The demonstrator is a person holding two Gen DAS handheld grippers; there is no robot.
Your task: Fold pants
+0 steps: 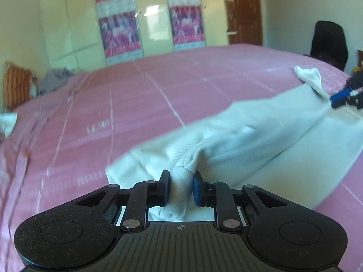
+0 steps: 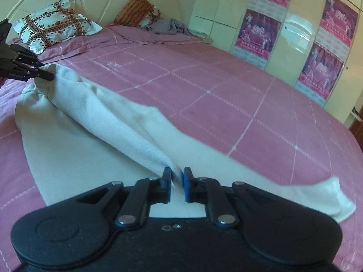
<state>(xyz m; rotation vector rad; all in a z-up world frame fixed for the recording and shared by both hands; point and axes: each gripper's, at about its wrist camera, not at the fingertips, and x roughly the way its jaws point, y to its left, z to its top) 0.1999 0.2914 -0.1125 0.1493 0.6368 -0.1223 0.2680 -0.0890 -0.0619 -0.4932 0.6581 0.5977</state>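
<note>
— On the pink bed, from the left: the left claw is clamped on a thick bunched fold of the white pants, the cloth filling the gap between its pads. What worries you there?

— That wad. It looks rolled rather than flat, so I'd judge a layer could slide free if the pull sharpens, and the top leg would drop back crooked.

— And further right?

— The pants run as a lifted ridge across the bedspread, the lower layer lying flat beneath. The span sags in the middle; uneven tension between the two ends would likely lay a diagonal crease instead of a clean fold.

— The right claw?

— Closed on a thin pinch of fabric, pads nearly together. That's the slimmer hold, I think. A loose end trails beside it on the bed and could tuck under when the cloth comes down.

— Anything in the way?

— The grey garment and patterned pillow sit well apart, near the headboard.
</note>
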